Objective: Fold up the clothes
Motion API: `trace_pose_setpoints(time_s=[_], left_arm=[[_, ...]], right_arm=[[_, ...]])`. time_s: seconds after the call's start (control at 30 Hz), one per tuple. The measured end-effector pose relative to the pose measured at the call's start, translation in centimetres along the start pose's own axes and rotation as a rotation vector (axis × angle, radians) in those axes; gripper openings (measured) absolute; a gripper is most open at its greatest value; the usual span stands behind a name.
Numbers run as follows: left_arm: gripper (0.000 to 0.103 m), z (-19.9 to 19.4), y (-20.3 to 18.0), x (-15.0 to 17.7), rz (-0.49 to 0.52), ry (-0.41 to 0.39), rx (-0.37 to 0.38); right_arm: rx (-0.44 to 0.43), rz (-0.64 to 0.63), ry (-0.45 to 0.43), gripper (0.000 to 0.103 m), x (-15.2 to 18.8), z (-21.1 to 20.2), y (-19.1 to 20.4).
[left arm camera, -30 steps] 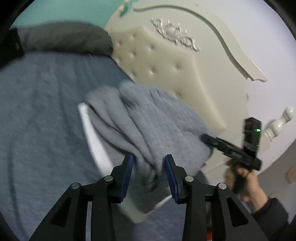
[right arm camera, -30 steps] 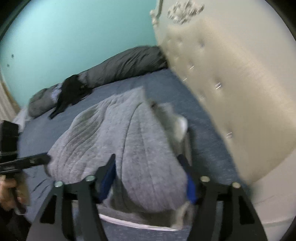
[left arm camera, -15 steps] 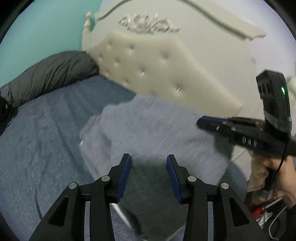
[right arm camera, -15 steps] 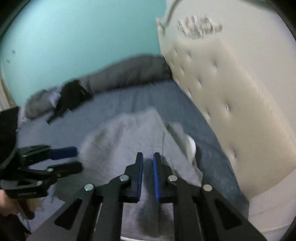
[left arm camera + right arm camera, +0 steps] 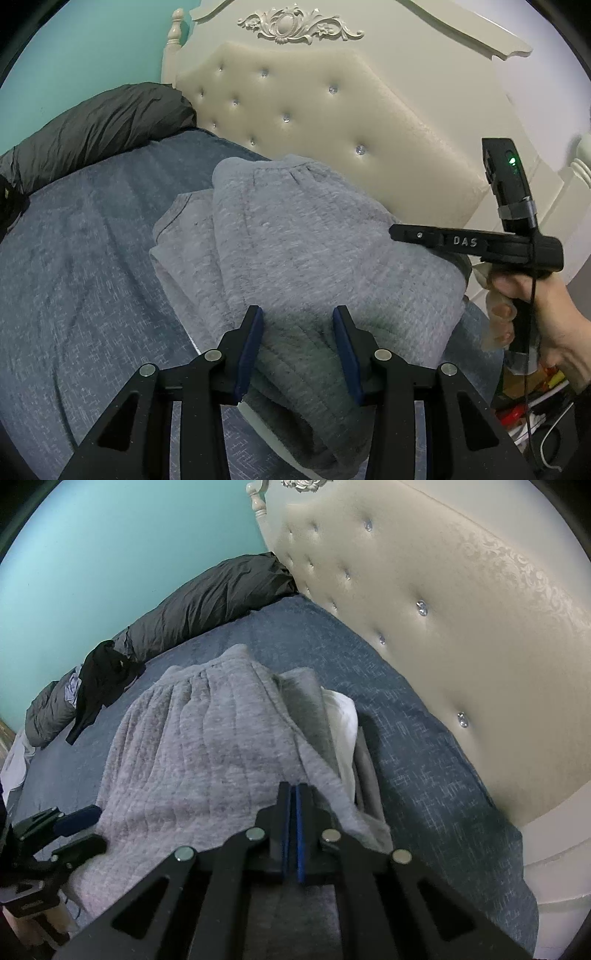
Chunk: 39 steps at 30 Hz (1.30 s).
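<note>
A grey knit garment (image 5: 295, 240) lies folded in a thick pile on the blue bed cover (image 5: 74, 277), over something flat and white (image 5: 343, 716) that sticks out at its edge. My left gripper (image 5: 299, 332) hovers open just above the pile's near edge, with nothing pinched. In the right wrist view the garment (image 5: 199, 746) fills the middle. My right gripper (image 5: 293, 790) is shut above its near edge, and no cloth shows between the pads. The left wrist view shows the right gripper (image 5: 406, 234) from the side, held by a hand (image 5: 546, 314).
A cream tufted headboard (image 5: 332, 110) stands close behind the pile. A dark grey duvet roll (image 5: 207, 602) lies along the teal wall, with a black garment (image 5: 103, 675) beside it. Cables and clutter (image 5: 535, 406) sit off the bed's right side.
One second ago both grippers had the grey garment between their fingers. It now lies folded on the bed. The right gripper has shut empty and both have drawn back.
</note>
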<state>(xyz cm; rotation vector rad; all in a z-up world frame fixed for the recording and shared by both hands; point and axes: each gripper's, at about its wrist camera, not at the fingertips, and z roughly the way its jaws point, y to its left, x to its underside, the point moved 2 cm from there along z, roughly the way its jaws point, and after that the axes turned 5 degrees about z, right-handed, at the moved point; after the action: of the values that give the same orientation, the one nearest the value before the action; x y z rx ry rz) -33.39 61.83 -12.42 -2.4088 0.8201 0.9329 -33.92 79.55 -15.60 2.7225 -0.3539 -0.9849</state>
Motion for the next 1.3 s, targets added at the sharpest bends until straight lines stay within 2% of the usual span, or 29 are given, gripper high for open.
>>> trace_pose_setpoints(time_s=[0.17, 0.3, 0.4, 0.5, 0.73, 0.97, 1.13, 1.23, 1.3], left_arm=[[0.042, -2.4, -0.1, -0.5, -0.022, -0.042, -0.017], [0.042, -3.7, -1.2, -0.1, 0.031, -0.054, -0.021], [0.042, -3.0, -1.5, 0.7, 0.047, -0.026, -0.017], [0.043, -2.7, -1.8, 1.6, 0.052, -0.033, -0.027], [0.042, -2.5, -2.2, 2.9, 0.060, -0.042, -0.033], [0.042, -2.4, -2.3, 3.2, 0.044, -0.032, -0.023], [0.040, -2.6, -2.4, 2.9, 0.033, -0.031, -0.029], [0.037, -3.2, -2.3, 2.6, 0.045, -0.039, -0.049], [0.037, -3.2, -2.2, 2.7, 0.054, -0.036, -0.045]], right_arm=[[-0.012, -0.025, -0.153, 0.000, 0.3, -4.7, 1.7], [0.013, -0.063, -0.152, 0.000, 2.4, -5.3, 1.6], [0.033, -0.090, -0.147, 0.000, 4.0, -5.7, 1.5], [0.041, -0.026, -0.135, 0.000, 4.7, -4.4, 0.1], [0.056, 0.021, -0.141, 0.000, 6.2, -2.6, -1.7], [0.044, 0.058, -0.141, 0.000, 6.6, -2.4, -2.2], [0.067, 0.061, -0.100, 0.000, 5.5, -2.8, -1.6], [0.071, -0.016, -0.184, 0.000, 4.0, -5.3, 0.7], [0.034, -0.056, -0.228, 0.000, 3.1, -6.4, 2.3]])
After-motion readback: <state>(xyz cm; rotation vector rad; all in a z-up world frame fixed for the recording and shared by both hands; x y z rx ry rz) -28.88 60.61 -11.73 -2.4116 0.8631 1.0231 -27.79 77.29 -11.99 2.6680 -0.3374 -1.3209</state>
